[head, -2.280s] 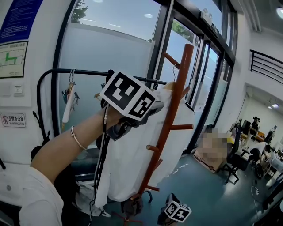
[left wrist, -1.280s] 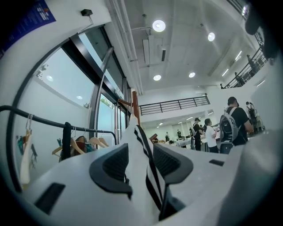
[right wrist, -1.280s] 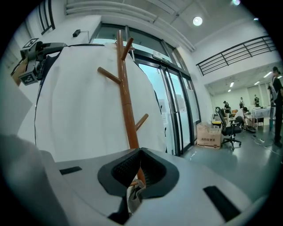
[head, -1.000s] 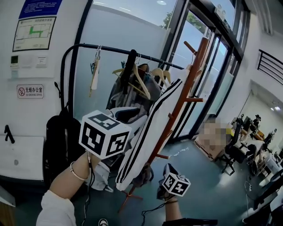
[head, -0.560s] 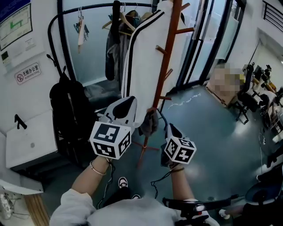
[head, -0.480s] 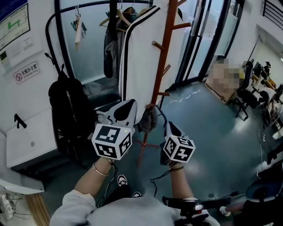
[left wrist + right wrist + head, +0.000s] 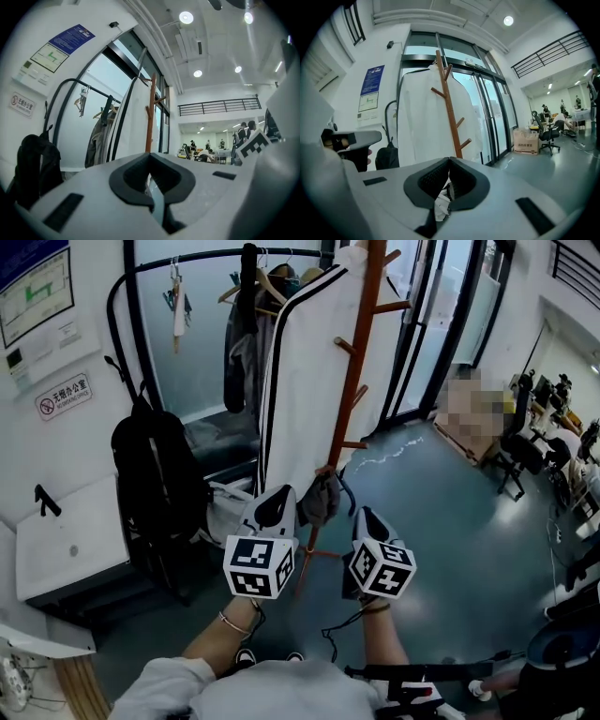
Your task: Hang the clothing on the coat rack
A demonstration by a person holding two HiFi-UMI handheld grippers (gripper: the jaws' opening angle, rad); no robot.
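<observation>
A white garment with black side stripes [image 7: 305,381] hangs from the top of the brown wooden coat rack [image 7: 361,343]; neither gripper touches it. My left gripper [image 7: 279,495] is low in front of the rack's base, shut with nothing in it. Beside it, my right gripper [image 7: 364,514] is also shut and holds nothing. The left gripper view has its jaws [image 7: 150,155] closed, with the garment [image 7: 126,122] and rack pole [image 7: 150,112] beyond. In the right gripper view the jaws [image 7: 449,159] meet below the garment [image 7: 422,117] and rack [image 7: 449,108].
A black metal clothes rail [image 7: 187,259] with hangers and dark jackets stands behind the rack. A black backpack [image 7: 159,470] hangs at the left above a white cabinet [image 7: 66,540]. Grey cloth [image 7: 323,498] hangs low on the rack. Glass doors and an office chair [image 7: 516,460] are to the right.
My left gripper has come down from the garment's height to waist level next to the right gripper. The garment stays hanging on the rack. The head view has tipped downward.
</observation>
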